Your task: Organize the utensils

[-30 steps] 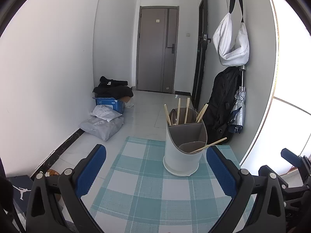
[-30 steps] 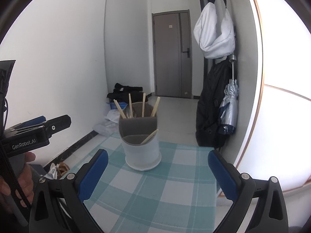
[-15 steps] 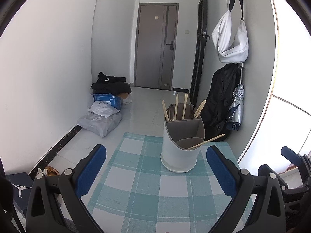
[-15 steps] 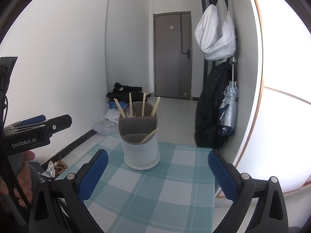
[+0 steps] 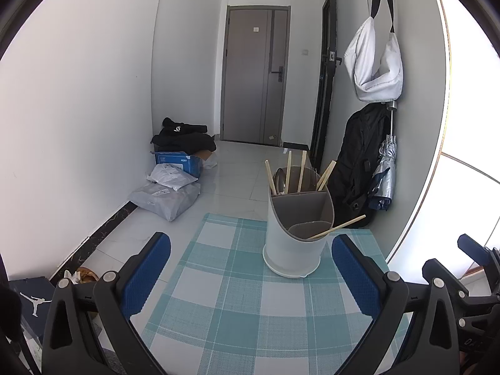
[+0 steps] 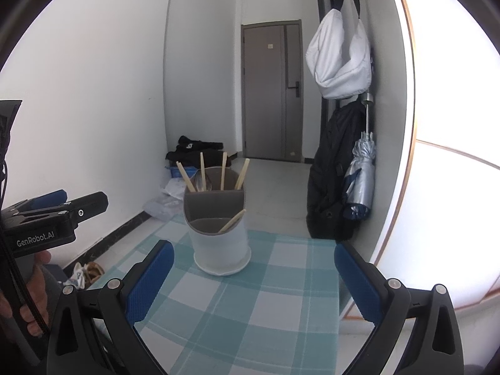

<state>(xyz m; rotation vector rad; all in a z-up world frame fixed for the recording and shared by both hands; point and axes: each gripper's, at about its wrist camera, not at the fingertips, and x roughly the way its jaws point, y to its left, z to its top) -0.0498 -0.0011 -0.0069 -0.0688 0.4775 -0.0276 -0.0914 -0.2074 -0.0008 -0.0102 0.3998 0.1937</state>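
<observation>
I hold my left gripper [image 5: 250, 275] and right gripper [image 6: 251, 281] spread wide and empty over the checked tablecloth [image 5: 237, 306], while the white utensil holder [image 5: 295, 234], chopsticks [image 5: 336, 227] in it, stands upright near the table's far edge.

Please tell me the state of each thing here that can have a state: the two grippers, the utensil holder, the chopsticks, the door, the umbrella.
Left gripper: open, empty.
Right gripper: open, empty.
Utensil holder: upright on the checked mat.
Back chopsticks: four, standing in the rear compartment.
Front chopstick: leaning over the front rim.
Door: closed.
Umbrella: folded, hanging.
</observation>
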